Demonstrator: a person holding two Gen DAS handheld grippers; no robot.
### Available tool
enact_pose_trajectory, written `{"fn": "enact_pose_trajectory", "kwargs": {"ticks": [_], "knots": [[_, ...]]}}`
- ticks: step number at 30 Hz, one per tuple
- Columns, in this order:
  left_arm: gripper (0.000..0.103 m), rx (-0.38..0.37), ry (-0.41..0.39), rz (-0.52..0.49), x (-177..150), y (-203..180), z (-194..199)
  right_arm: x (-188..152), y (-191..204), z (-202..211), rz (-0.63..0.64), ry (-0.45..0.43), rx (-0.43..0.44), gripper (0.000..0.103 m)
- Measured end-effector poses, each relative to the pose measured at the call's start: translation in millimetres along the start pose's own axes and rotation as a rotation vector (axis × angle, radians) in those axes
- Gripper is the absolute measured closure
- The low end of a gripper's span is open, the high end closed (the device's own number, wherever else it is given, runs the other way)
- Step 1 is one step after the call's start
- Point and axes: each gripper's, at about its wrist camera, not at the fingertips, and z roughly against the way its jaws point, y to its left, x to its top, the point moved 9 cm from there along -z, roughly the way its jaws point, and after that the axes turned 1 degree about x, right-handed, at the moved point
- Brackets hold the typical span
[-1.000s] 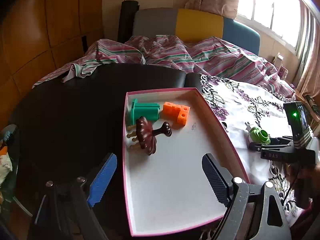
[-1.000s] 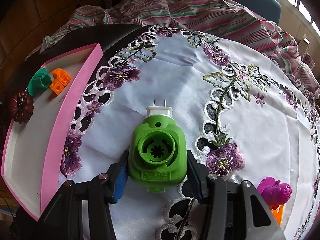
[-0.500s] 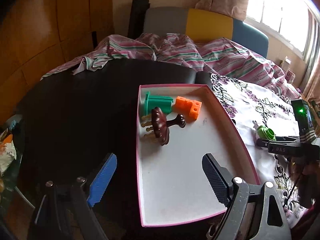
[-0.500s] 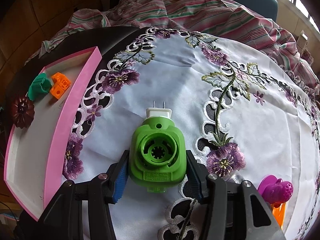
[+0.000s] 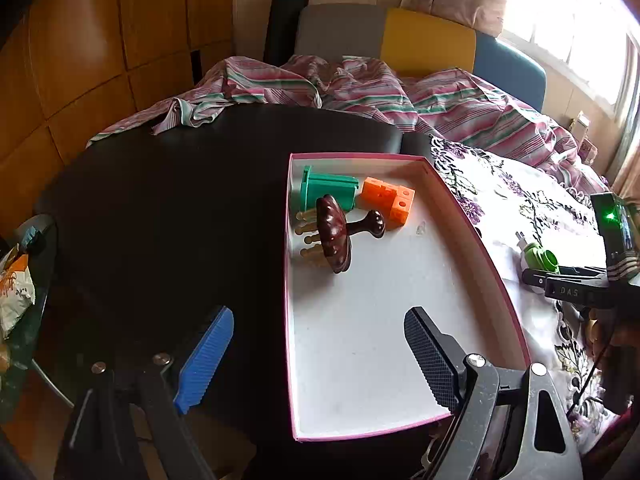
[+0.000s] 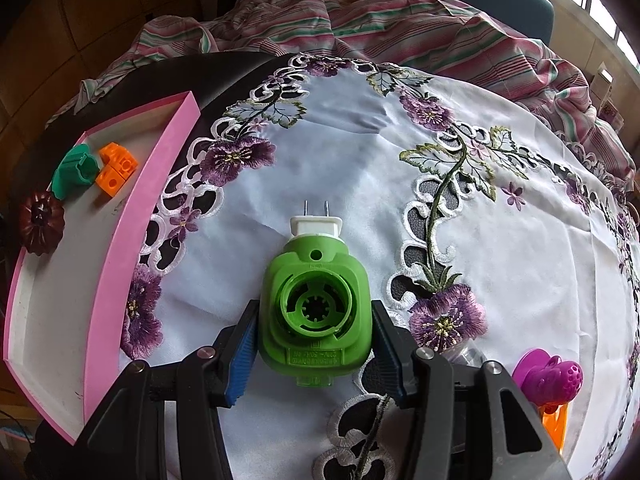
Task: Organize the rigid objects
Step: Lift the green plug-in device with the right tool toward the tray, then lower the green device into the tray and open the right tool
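My right gripper (image 6: 314, 350) is shut on a green plug-in device (image 6: 315, 308) with a white two-pin plug, held just over the embroidered cloth (image 6: 400, 208). The device also shows in the left wrist view (image 5: 540, 257). A pink-rimmed tray (image 5: 496, 276) with a white floor holds a teal block (image 5: 326, 190), an orange block (image 5: 386, 198) and a dark brown wooden massager (image 5: 334, 232). The tray's pink wall lies left of the device in the right wrist view (image 6: 136, 216). My left gripper (image 5: 316, 354) is open and empty above the tray's near left edge.
The tray rests on a black round table (image 5: 180, 200). A magenta toy (image 6: 554, 376) with an orange piece lies on the cloth at the right. A striped blanket (image 5: 360, 92) and a couch are behind. A snack bag (image 5: 14, 292) sits far left.
The left gripper has shifted left and back, so the tray sits further right in its view. The right gripper still holds the green device, lifted slightly.
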Motion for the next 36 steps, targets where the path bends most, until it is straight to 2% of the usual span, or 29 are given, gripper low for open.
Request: {"fn": "enact_pose_trajectory", "kwargs": {"ticks": [13, 17, 23, 28, 33, 36], "knots": [[0.015, -0.004, -0.011, 0.006, -0.9, 7.7, 6.1, -0.4, 1.0, -0.9, 0.033, -0.004, -0.045, 0.051], [0.015, -0.003, -0.015, 0.011, -2.2, 14.0, 7.5, 5.6, 7.5, 18.4, 0.011, -0.040, -0.034, 0.051], [0.015, 0.001, -0.014, 0.049, -4.9, 27.1, 6.8, 26.1, 64.3, 66.1, 0.081, -0.140, 0.085, 0.051], [0.015, 0.001, -0.013, 0.067, -6.8, 35.6, 8.8, 31.6, 123.5, 69.8, 0.139, -0.132, 0.169, 0.050], [0.015, 0.007, -0.010, 0.076, -8.7, 42.9, 8.7, 38.3, 155.0, 42.4, 0.150, -0.093, 0.161, 0.050], [0.015, 0.004, 0.003, 0.090, -10.6, 45.6, 6.2, 44.8, 161.0, 22.7, 0.153, -0.072, 0.119, 0.050]]}}
